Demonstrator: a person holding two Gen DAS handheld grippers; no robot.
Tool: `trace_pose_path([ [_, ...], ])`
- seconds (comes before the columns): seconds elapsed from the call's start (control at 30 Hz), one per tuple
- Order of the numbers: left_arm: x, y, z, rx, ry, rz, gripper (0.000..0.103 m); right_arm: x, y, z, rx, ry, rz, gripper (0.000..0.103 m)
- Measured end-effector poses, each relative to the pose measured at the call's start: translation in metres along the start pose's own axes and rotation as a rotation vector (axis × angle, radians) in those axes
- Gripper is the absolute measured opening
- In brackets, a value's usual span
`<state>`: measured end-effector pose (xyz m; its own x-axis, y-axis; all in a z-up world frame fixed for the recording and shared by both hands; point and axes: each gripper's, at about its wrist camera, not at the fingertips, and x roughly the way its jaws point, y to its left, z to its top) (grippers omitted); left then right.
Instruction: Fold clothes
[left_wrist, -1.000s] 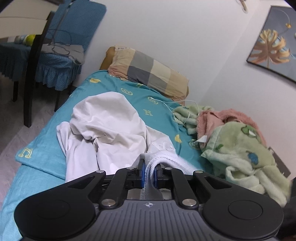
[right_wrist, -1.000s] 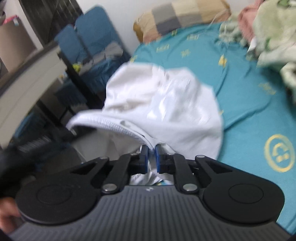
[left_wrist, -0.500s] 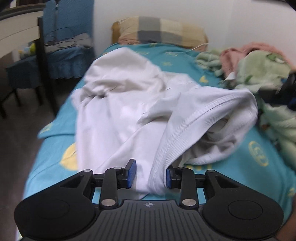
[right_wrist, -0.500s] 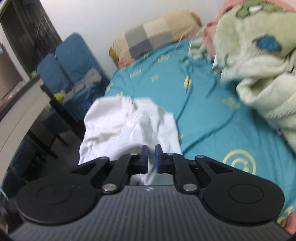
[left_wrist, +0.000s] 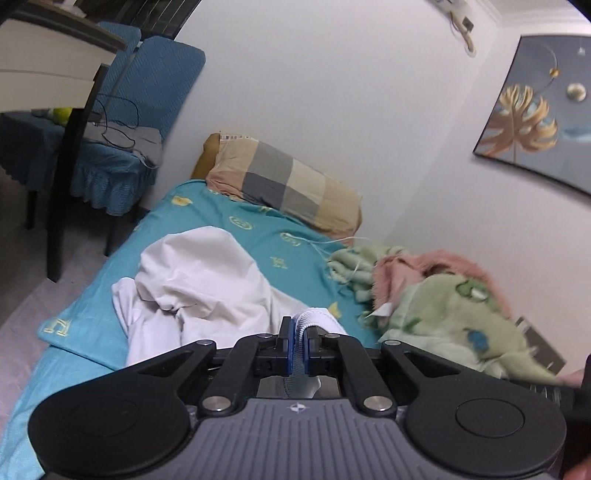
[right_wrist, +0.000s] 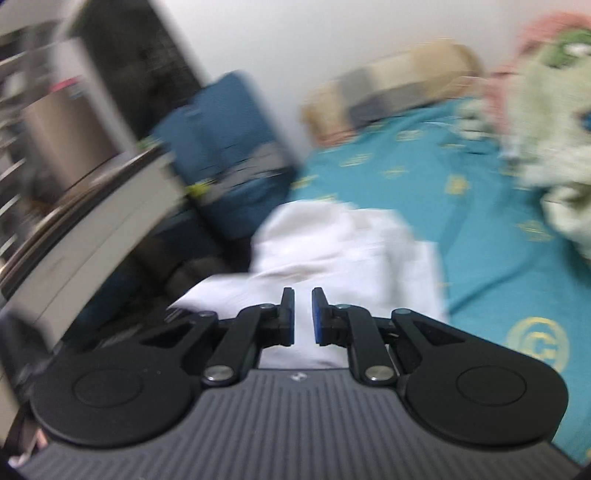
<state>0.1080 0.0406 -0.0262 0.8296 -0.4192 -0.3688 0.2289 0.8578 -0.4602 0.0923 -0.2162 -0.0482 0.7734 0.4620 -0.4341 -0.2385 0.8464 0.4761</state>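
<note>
Bedding: teal sheet, checked pillow far, green blanket right; white garment crumpled near-left on sheet; left gripper clamped on garment's ribbed hem; right gripper opening, 2 pads apart, nothing pinched, garment just beyond; view blurred.

Matt white cotton garment, fluffy green fleece blanket, smooth teal sheet
</note>
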Motion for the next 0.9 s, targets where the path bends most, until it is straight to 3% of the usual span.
trace_pose_path([
  [0.1,0.001,0.005,-0.002,0.003,0.004,0.007,0.005,0.019,0.020,-0.014,-0.053,0.096,0.061,0.037],
  [0.27,0.010,0.012,-0.005,0.000,0.018,0.002,0.005,0.061,0.017,-0.036,0.009,0.228,-0.020,0.039],
  [0.43,0.023,0.012,-0.014,0.044,0.048,0.064,0.006,0.055,0.007,-0.030,0.059,0.075,-0.233,0.036],
  [0.53,0.029,-0.011,-0.028,0.200,0.069,0.059,0.007,0.035,0.002,-0.024,0.036,-0.048,-0.365,0.036],
  [0.67,0.042,-0.032,-0.051,0.311,0.113,0.071,0.007,0.013,-0.019,-0.013,0.038,-0.148,-0.536,0.038],
  [0.8,0.048,-0.026,-0.056,0.271,0.134,0.063,0.007,0.004,-0.050,-0.007,0.166,-0.086,-0.469,0.039],
  [0.9,0.048,-0.015,-0.049,0.209,0.133,0.064,0.007,0.012,-0.044,-0.012,0.168,-0.023,-0.363,0.039],
])
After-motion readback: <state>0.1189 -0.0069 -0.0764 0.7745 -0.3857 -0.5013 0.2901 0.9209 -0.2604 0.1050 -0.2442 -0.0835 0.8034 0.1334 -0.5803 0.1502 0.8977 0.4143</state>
